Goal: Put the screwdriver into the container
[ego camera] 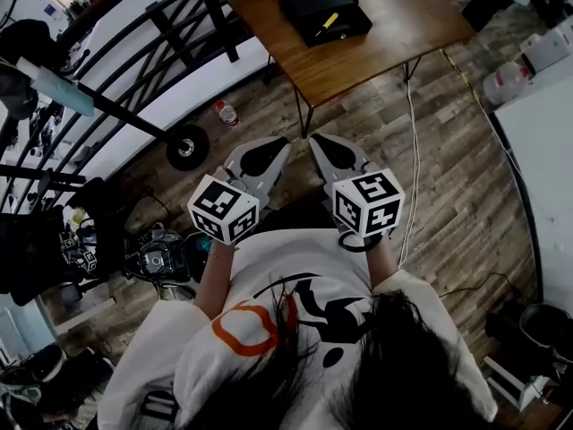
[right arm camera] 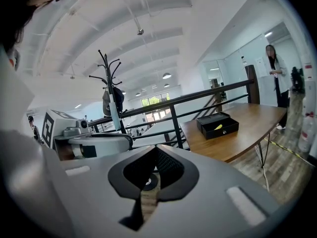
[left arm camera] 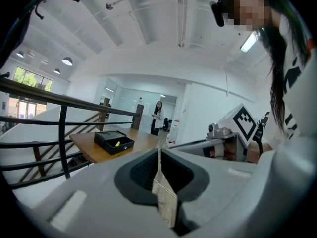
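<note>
A black open container [ego camera: 300, 3] stands on a wooden table [ego camera: 403, 34] far ahead of me. A yellow-handled screwdriver [ego camera: 328, 21] lies inside it. Both gripper views show the same box [left arm camera: 105, 144] [right arm camera: 221, 132] with the yellow handle [left arm camera: 117, 144] [right arm camera: 218, 126] in it. My left gripper [ego camera: 276, 143] and right gripper [ego camera: 322, 140] are held side by side close to my chest, well short of the table. The left jaws [left arm camera: 159, 153] are pressed together and the right jaws [right arm camera: 155, 151] meet too. Nothing is between either pair.
A dark metal railing [ego camera: 152, 34] runs along the left, over a stairwell. A white cable [ego camera: 414, 150] trails on the wood floor by the table leg. White jugs [ego camera: 524, 70] stand at the right. A person [left arm camera: 157, 117] stands beyond the table, and a coat stand [right arm camera: 111, 93] is nearby.
</note>
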Demonstrator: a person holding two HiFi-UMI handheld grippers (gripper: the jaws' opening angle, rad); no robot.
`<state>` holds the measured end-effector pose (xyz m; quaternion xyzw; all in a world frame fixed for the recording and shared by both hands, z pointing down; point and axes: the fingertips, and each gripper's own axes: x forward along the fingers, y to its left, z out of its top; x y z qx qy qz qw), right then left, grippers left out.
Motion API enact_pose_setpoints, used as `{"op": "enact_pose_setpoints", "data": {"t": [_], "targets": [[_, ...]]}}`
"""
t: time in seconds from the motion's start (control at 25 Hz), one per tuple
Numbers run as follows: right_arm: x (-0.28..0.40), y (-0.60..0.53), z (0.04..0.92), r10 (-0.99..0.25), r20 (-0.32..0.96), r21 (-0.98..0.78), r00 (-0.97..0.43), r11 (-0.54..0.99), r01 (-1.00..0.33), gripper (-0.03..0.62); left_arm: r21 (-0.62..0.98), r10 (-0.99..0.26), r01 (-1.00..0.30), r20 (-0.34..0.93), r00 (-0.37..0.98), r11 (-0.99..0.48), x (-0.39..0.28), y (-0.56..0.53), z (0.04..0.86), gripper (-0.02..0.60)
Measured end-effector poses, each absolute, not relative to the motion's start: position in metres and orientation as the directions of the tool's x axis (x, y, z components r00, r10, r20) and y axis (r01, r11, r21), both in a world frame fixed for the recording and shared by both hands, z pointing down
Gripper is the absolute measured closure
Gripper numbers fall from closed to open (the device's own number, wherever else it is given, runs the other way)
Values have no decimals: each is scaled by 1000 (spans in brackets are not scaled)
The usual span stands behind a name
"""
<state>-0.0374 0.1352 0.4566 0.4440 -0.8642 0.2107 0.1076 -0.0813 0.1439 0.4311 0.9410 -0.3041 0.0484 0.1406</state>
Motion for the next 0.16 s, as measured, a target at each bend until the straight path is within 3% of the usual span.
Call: {"op": "enact_pose_setpoints", "data": {"t": [0.16], "targets": [[-31,137,457,-723,374,-268,-581,516,-814,571,232,-557,-584,178,811,-778,-76,145,430,574]]}}
